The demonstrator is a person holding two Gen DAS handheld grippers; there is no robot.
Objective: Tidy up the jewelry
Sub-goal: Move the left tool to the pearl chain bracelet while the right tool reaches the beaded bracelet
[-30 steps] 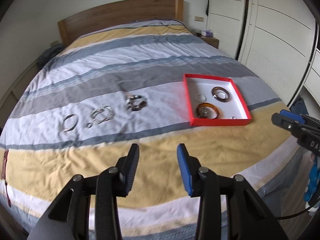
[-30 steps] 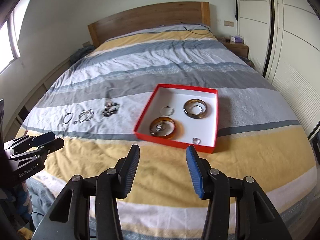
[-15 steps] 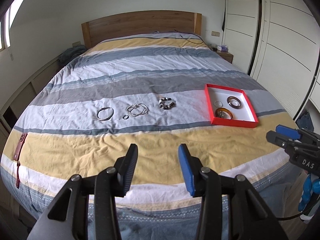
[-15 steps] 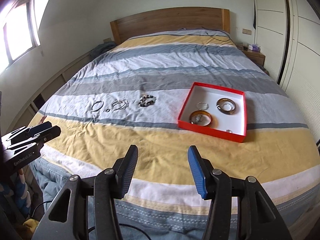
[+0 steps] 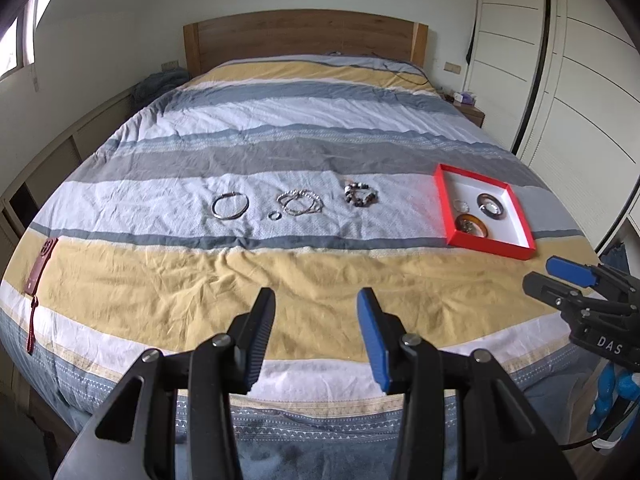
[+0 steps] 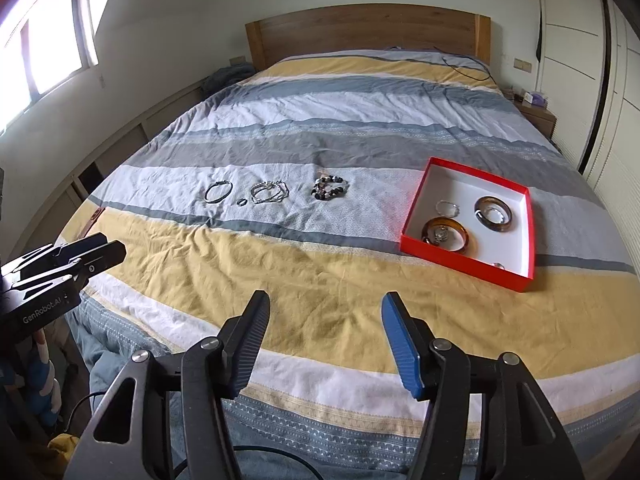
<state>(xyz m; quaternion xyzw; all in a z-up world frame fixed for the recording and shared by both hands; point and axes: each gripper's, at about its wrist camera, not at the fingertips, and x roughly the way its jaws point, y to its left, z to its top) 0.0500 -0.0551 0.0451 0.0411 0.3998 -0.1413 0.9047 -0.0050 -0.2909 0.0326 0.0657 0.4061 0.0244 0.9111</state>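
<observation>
A red box (image 5: pixel 489 248) (image 6: pixel 464 262) with a white inside lies on the bed's right side. It holds two amber bangles (image 6: pixel 445 233) (image 6: pixel 493 209), a thin silver ring (image 6: pixel 448 207) and a small ring. On the white stripe to its left lie a silver bangle (image 5: pixel 229 205), a small ring (image 5: pixel 274 215), a silver chain bracelet (image 5: pixel 300 202) and a dark beaded bracelet (image 5: pixel 360 195) (image 6: pixel 329 188). My left gripper (image 5: pixel 316 314) and right gripper (image 6: pixel 325 322) are open and empty, held back over the foot of the bed, far from the jewelry.
The striped bedspread (image 5: pixel 280 280) is wrinkled. A dark red tag with a tassel (image 5: pixel 39 270) lies at the bed's left edge. A wooden headboard (image 5: pixel 304 36) stands behind. White wardrobe doors (image 5: pixel 580 80) line the right; a nightstand (image 6: pixel 536 114) is by them.
Both grippers have pulled back and away from the bed, so the jewelry and the red box look smaller and farther. Both stay open and empty.
</observation>
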